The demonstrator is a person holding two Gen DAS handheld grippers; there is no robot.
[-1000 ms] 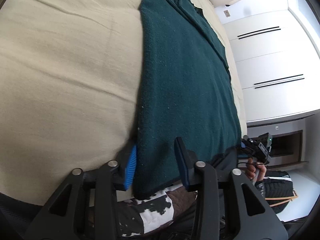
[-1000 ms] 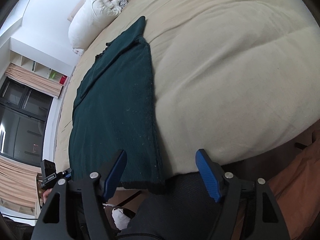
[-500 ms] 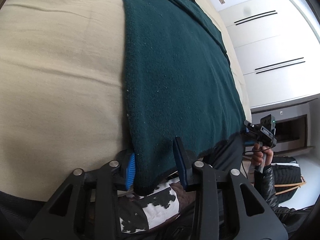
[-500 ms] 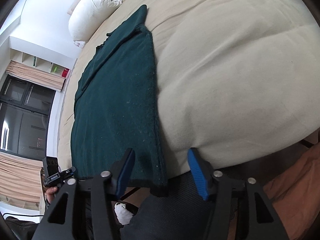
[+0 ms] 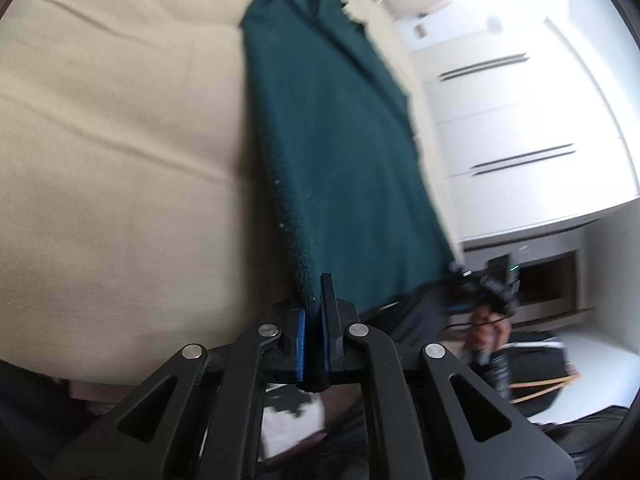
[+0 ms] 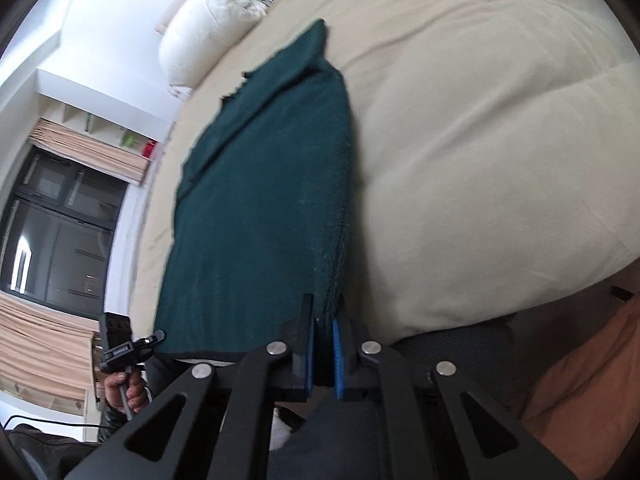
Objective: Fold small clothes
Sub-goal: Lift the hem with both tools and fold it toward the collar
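Note:
A dark green knit garment (image 5: pixel 336 152) lies lengthwise on a cream bed, its near hem at the bed's edge. My left gripper (image 5: pixel 313 312) is shut on the hem's left corner, the fabric pinched between the blue pads. The garment also shows in the right wrist view (image 6: pixel 272 208). My right gripper (image 6: pixel 323 328) is shut on the hem's right corner. Each gripper appears in the other's view: the right one (image 5: pixel 496 280) and the left one (image 6: pixel 120 348), each in a hand.
The cream bed cover (image 5: pixel 120 160) spreads wide on the left; it also shows in the right wrist view (image 6: pixel 480 140). A white pillow (image 6: pixel 212 44) lies at the head. White wardrobe doors (image 5: pixel 520 120) stand beside the bed. A dark window (image 6: pixel 52 232) is on the other side.
Both grippers have closed from open onto the garment's near hem corners. The hem now lifts slightly off the bed edge, and the views are blurred by motion.

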